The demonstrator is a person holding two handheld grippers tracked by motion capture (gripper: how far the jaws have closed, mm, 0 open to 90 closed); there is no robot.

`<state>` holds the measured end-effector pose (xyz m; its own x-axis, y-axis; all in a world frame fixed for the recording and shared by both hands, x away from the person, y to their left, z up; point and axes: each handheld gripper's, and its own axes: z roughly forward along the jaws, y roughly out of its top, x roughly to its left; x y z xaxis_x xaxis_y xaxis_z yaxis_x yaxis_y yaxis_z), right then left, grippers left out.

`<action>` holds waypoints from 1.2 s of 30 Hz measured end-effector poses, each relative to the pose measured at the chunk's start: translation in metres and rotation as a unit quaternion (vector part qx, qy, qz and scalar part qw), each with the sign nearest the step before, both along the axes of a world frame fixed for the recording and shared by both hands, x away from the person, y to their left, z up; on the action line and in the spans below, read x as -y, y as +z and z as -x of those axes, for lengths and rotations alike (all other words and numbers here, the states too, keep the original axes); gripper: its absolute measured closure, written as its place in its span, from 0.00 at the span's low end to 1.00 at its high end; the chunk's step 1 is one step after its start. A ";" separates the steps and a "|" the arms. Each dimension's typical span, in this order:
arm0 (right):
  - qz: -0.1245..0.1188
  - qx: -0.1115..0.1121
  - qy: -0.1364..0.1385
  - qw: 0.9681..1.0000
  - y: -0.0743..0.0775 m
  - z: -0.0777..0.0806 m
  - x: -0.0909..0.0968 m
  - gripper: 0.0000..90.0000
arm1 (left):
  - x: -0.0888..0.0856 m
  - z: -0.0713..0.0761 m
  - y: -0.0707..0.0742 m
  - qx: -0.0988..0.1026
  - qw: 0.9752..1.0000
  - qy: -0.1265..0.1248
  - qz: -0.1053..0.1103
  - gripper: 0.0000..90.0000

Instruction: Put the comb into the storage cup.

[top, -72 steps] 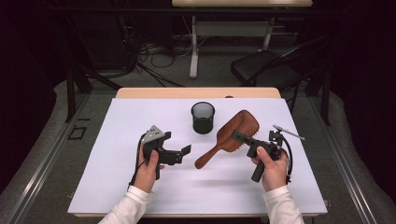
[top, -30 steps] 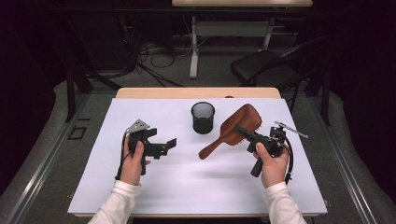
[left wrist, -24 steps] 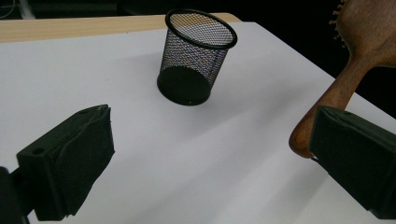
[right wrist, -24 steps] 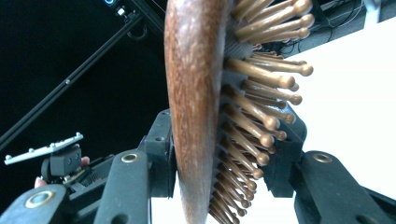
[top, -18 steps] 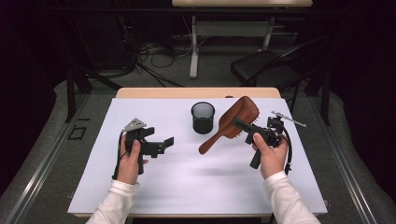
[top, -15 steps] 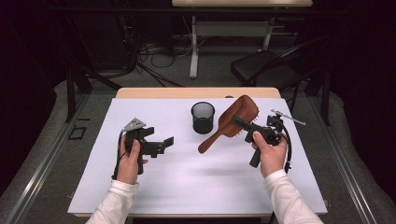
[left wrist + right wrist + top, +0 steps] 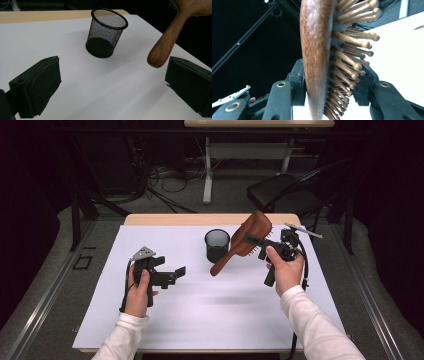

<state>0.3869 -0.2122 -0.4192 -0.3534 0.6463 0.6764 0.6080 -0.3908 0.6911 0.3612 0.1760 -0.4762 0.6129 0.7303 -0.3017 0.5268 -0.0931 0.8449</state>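
A brown wooden hairbrush (image 7: 246,240) hangs in the air at the right, head up and handle slanting down toward the black mesh cup (image 7: 217,245). My right gripper (image 7: 255,241) is shut on the brush head; in the right gripper view the jaws press the wooden back (image 7: 315,50) and the pegs (image 7: 352,62). My left gripper (image 7: 179,271) is held open over the left of the white table cover (image 7: 210,310), nothing between its jaws. In the left gripper view the cup (image 7: 106,32) stands upright ahead and the brush handle (image 7: 167,37) hangs at the right.
The table's wooden far edge (image 7: 200,219) lies behind the cup. A dark chair (image 7: 285,190) stands past the table's back right corner, and cables lie on the floor beyond.
My right gripper has lifted the hairbrush up and back, tilting it more upright. My left gripper drew away to the left and has stayed open.
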 end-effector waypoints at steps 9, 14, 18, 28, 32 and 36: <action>-0.007 -0.014 -0.018 1.000 0.009 -0.017 -0.003 0.59 | -0.002 -0.001 -0.001 -0.003 1.000 0.004 0.001 0.00; -0.005 -0.016 -0.028 0.999 0.014 -0.023 -0.007 0.59 | -0.002 -0.001 -0.002 -0.003 1.000 0.005 0.001 0.00; 0.008 -0.013 -0.035 0.999 0.018 -0.029 -0.010 0.59 | -0.002 -0.001 -0.002 -0.003 1.000 0.005 0.001 0.00; 0.010 -0.004 -0.073 0.997 0.025 -0.047 -0.010 0.59 | -0.003 -0.002 -0.002 -0.003 1.000 0.005 0.004 0.00; 0.014 -0.006 -0.086 0.996 0.025 -0.051 -0.010 0.59 | -0.002 -0.002 -0.002 -0.003 1.000 0.004 0.003 0.00; 0.020 -0.002 -0.095 0.995 0.026 -0.055 -0.010 0.59 | -0.003 -0.002 -0.002 -0.003 1.000 0.005 0.002 0.00</action>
